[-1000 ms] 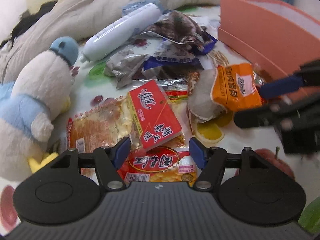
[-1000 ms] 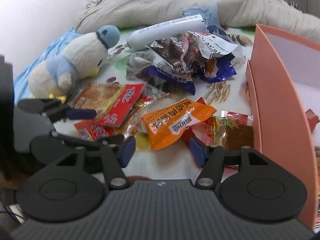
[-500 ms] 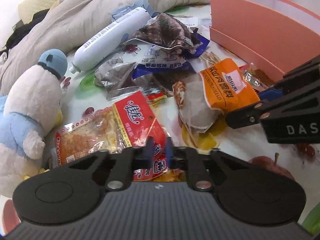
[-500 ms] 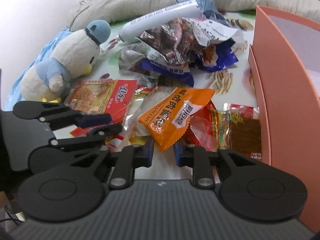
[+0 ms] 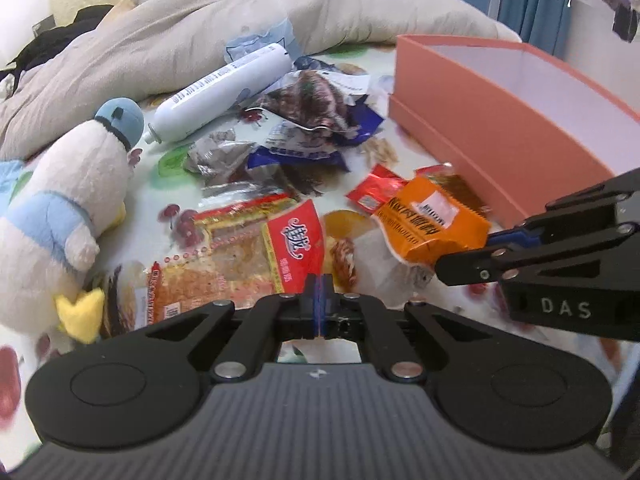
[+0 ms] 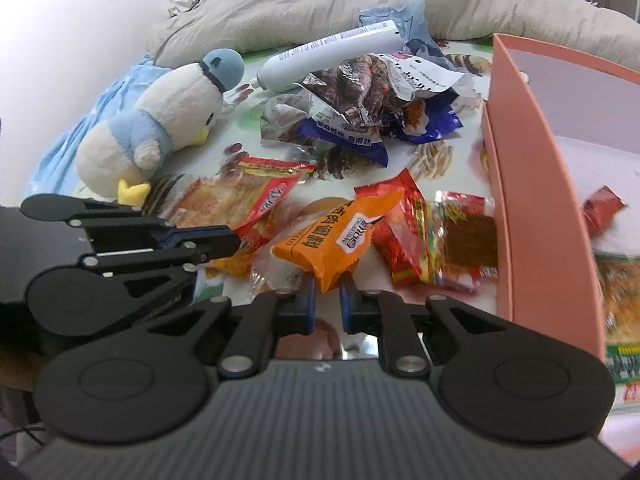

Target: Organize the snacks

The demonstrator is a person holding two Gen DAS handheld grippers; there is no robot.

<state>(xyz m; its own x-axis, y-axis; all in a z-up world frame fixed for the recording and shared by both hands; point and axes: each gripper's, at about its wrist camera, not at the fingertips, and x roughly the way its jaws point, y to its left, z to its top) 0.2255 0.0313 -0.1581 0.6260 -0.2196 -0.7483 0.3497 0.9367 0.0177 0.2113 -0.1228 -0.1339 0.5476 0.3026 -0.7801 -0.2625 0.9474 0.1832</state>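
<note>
Both grippers gripping snack packets left of the pink box (image 5: pixel 500 120).
Left gripper (image 5: pixel 319 280) is clenching the red packet (image 5: pixel 294 236); right gripper (image 6: pixel 326 290) is closing, pinching the orange packet (image 6: pixel 336 240).

Home bedroom: rumpled duvet (image 5: pixel 180 52), plush toy (image 5: pixel 68 216), curtains (image 5: pixel 524 4).

left gripper (image 5: pixel 319 286): black linkage arms, blue pads, silver pivot screws, ribbed grey housing, two round black discs
right gripper (image 6: pixel 326 294): same build; white "DAS" lettering on its black side
</note>
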